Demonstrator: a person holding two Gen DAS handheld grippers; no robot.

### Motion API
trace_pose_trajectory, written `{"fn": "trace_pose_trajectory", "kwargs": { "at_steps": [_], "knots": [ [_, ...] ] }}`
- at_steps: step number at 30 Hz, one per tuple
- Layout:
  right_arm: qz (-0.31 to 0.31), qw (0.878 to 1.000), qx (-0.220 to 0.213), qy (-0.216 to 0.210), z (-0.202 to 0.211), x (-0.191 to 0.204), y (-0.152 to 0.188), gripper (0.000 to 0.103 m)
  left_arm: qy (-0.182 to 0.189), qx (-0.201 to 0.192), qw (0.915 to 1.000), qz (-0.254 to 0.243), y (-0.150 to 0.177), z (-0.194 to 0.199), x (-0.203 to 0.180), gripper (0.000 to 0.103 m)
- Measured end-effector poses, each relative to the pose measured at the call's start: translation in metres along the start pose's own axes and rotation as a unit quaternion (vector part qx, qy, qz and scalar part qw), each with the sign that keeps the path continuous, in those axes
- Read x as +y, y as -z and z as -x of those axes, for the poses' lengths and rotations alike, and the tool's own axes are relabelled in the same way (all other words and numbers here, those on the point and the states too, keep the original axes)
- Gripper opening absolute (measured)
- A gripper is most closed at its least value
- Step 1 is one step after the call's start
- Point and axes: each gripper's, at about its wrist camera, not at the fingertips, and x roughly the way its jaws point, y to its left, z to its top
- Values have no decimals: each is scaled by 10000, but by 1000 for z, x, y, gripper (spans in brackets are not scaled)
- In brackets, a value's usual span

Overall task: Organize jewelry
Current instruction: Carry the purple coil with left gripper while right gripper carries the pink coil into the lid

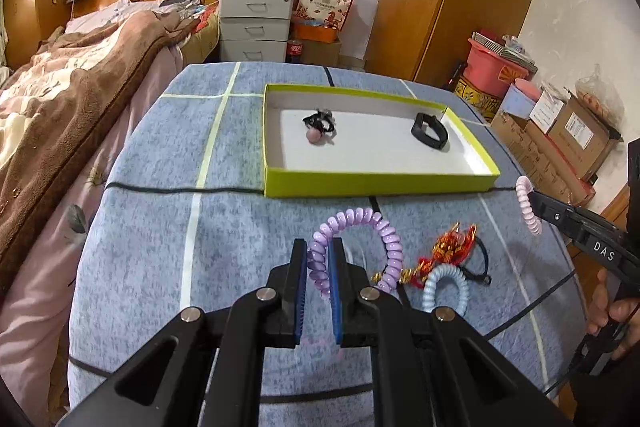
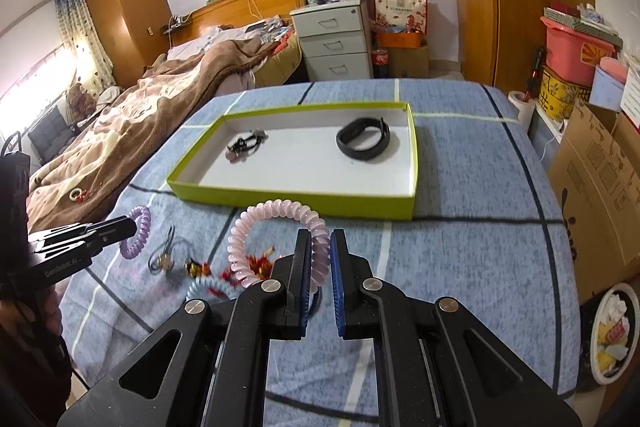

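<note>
Purple coil [image 1: 362, 227] in left gripper [image 1: 319, 251]

Wristband [image 1: 430, 131] and hair tie [image 1: 319, 125] inside tray [image 1: 380, 183]

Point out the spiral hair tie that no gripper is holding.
The pale blue spiral hair tie, lying on the tablecloth beside the red ornament. The purple one hangs from the left gripper; the pink one from the right gripper.

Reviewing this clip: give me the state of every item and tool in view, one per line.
Left tool: shut on the purple coil tie, lifted.
Right tool: shut on the pink coil tie, lifted.
Green box: open, no lid.
Black band: inside the box.
Black tie with pink bead: inside the box.
Blue coil tie: loose on the cloth.
Red-gold charm: loose on the cloth.
</note>
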Motion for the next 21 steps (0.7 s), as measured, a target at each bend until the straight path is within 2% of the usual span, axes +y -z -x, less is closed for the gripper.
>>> {"fn": "trace_pose_trajectory", "kwargs": {
  "at_steps": [5, 11, 21],
  "knots": [
    [46, 10000, -20, -20, -9, 5, -19, 10, 40, -112, 9999, -71, -22, -3, -1, 11],
    [108, 9999, 23, 78, -29, 5, -44, 10, 89, -55, 9999, -93, -43, -16, 2, 11],
    [79, 9996, 235, 117, -83, -2, -85, 10, -12, 32, 9999, -164, -70, -45, 4, 11]
  ]
}}
